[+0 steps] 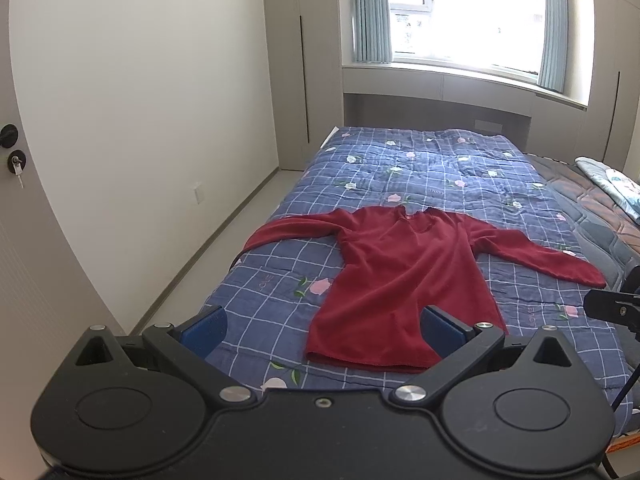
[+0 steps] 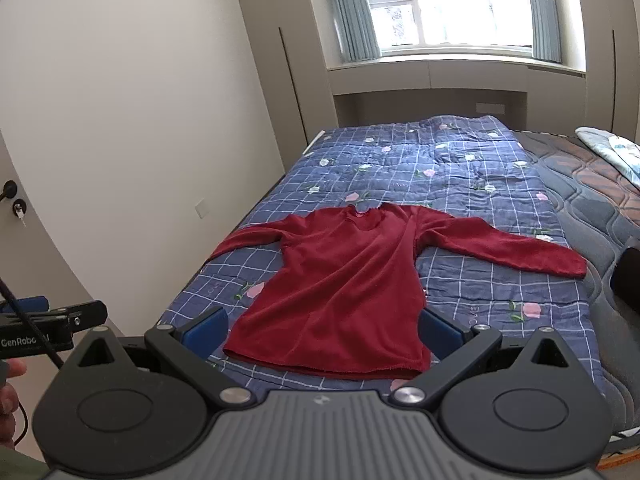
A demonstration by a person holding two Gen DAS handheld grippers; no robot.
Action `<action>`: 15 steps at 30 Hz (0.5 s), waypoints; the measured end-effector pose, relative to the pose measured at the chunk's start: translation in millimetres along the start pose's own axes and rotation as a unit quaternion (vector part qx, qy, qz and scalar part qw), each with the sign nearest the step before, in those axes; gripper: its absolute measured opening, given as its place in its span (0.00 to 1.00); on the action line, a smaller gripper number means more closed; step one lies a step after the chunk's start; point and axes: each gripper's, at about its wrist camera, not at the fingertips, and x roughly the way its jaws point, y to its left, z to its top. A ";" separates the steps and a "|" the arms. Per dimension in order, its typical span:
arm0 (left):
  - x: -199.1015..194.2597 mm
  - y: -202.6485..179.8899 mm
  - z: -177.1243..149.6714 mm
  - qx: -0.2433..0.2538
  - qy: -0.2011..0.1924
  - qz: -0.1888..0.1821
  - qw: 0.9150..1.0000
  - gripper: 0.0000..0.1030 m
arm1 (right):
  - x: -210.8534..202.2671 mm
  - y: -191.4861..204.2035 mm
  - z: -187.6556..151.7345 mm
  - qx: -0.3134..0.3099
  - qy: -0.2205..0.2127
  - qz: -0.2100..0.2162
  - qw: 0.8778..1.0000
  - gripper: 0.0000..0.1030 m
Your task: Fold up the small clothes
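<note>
A dark red long-sleeved top (image 1: pixel 396 280) lies flat on the blue checked quilt (image 1: pixel 400 168), sleeves spread left and right, neck toward the window, hem toward me. It also shows in the right wrist view (image 2: pixel 344 284). My left gripper (image 1: pixel 326 330) is open and empty, held above the near end of the bed just short of the hem. My right gripper (image 2: pixel 326 330) is open and empty too, at about the same height before the hem. Neither touches the cloth.
The quilt (image 2: pixel 460 168) covers the bed's left part; bare mattress (image 2: pixel 592 184) shows at right with a folded light blanket (image 2: pixel 612 152) on it. A wall and door (image 1: pixel 16 168) stand at left, a window ledge (image 1: pixel 440 80) beyond the bed. The other gripper shows at the left edge (image 2: pixel 48 324).
</note>
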 end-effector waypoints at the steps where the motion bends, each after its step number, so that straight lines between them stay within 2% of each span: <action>1: -0.4 -0.7 0.2 -0.001 0.000 0.001 1.000 1.00 | -0.8 0.0 0.4 -0.002 -0.001 0.001 1.000 1.00; 15: -8.2 -15.4 11.0 -0.006 0.014 0.011 1.000 0.99 | -16.1 -5.0 12.5 -0.052 -0.008 0.015 0.998 1.00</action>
